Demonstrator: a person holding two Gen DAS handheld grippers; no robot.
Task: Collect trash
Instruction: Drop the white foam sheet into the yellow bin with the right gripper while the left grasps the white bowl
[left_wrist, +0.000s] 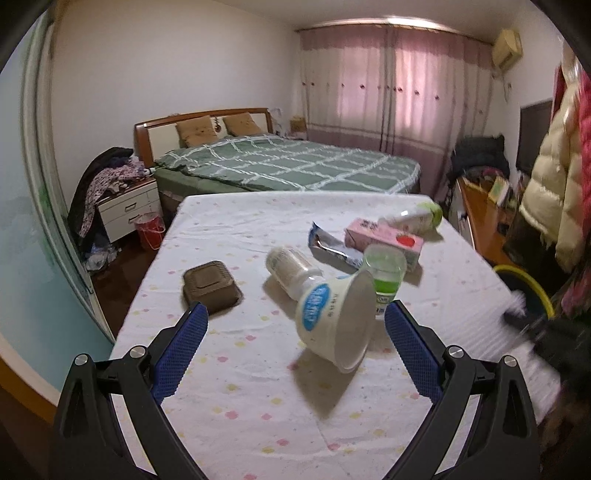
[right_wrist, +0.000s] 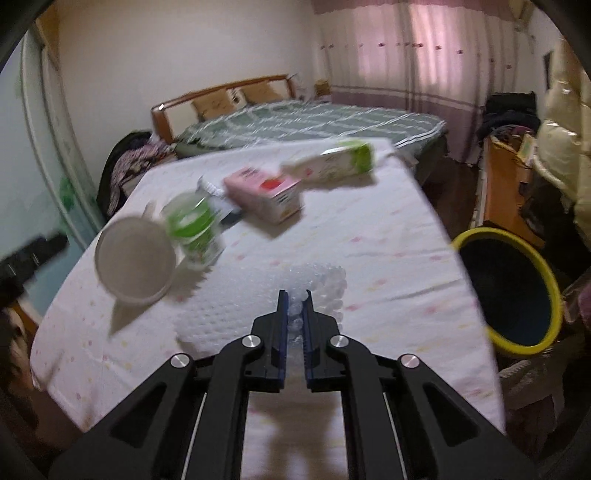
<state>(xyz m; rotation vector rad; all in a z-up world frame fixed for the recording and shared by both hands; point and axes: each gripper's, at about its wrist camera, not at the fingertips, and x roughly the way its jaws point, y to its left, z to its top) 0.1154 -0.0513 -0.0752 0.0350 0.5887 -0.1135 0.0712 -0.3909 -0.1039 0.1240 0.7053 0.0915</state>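
Trash lies on a table with a white flowered cloth (left_wrist: 236, 373). My left gripper (left_wrist: 295, 317) is open, its blue pads either side of a white paper cup (left_wrist: 334, 321) with a blue label, lying tilted on its side. Behind it lie a clear plastic bottle (left_wrist: 291, 269), a green-labelled cup (left_wrist: 386, 275), a pink carton (left_wrist: 384, 240), a blue wrapper (left_wrist: 330, 245), a white and green bottle (left_wrist: 415, 218) and a brown lidded box (left_wrist: 210, 286). My right gripper (right_wrist: 295, 295) is shut on a sheet of bubble wrap (right_wrist: 325, 291) over the table's right side.
A bin with a yellow rim (right_wrist: 517, 291) and a dark inside stands beside the table's right edge. A bed (left_wrist: 288, 162) lies beyond the table, a nightstand (left_wrist: 129, 203) and red bucket (left_wrist: 149, 230) at the left, a desk (left_wrist: 480, 218) and hanging coats (left_wrist: 554, 177) at the right.
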